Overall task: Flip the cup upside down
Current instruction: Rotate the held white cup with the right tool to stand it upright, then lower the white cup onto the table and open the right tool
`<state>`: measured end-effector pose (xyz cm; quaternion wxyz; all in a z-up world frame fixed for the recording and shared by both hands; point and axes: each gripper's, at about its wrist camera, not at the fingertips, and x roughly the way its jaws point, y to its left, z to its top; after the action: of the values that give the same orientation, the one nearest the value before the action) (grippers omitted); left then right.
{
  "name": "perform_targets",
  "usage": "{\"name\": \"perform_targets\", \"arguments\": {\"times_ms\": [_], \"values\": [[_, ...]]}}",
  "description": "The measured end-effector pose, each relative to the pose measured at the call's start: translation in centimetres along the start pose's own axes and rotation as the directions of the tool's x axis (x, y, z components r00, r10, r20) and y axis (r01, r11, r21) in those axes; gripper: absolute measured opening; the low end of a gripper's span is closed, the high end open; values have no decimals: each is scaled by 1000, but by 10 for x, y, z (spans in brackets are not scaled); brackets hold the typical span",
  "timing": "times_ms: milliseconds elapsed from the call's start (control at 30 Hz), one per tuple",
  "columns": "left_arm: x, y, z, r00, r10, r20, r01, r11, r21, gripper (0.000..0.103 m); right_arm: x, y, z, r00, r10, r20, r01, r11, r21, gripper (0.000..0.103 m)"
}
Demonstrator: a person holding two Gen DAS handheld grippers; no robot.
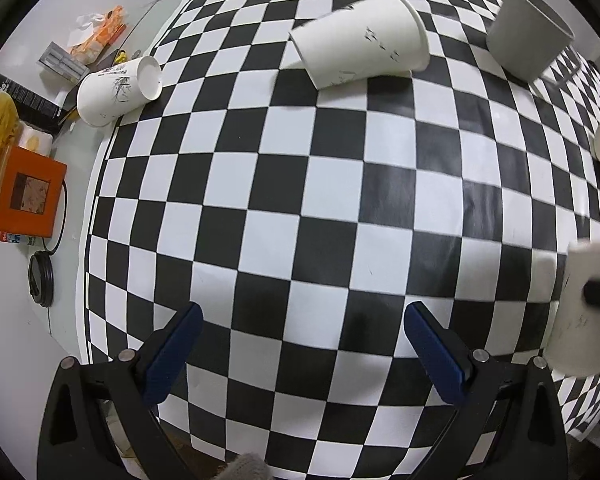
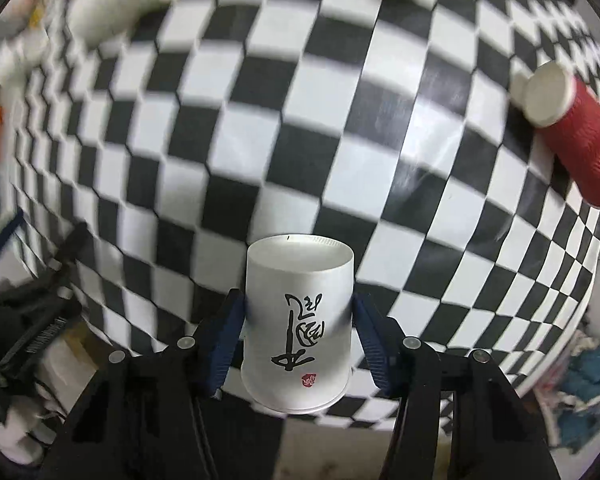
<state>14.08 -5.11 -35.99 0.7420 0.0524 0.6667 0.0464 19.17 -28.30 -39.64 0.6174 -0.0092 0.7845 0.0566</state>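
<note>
My right gripper [image 2: 298, 308] is shut on a white paper cup [image 2: 298, 320] with black calligraphy and a small red seal. The cup is held upside down, base up and rim down, just above the checkered cloth [image 2: 300, 120]. The same cup shows blurred at the right edge of the left wrist view [image 1: 586, 312], with a dark finger across it. My left gripper [image 1: 300, 320] is open and empty above the checkered cloth [image 1: 300, 180]. Its blue pads [image 1: 172, 356] stand wide apart.
A white cup [image 1: 360, 40] lies on its side at the back, and another [image 1: 116, 92] lies at the cloth's left edge. A grey mug [image 1: 528, 36] stands back right. A red ribbed cup [image 2: 572, 136] lies at the right. Orange boxes [image 1: 28, 192] and clutter sit left.
</note>
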Motion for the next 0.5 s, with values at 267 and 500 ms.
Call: {"name": "perform_targets", "arguments": {"times_ms": [267, 500], "values": [[6, 10, 20, 1000, 3, -2, -3, 1000, -29, 103, -41, 4, 11, 903, 2, 429, -63, 990, 126, 58], [3, 3, 19, 1000, 0, 11, 0, 1000, 3, 103, -24, 15, -15, 794, -88, 602, -14, 986, 164, 58]]}}
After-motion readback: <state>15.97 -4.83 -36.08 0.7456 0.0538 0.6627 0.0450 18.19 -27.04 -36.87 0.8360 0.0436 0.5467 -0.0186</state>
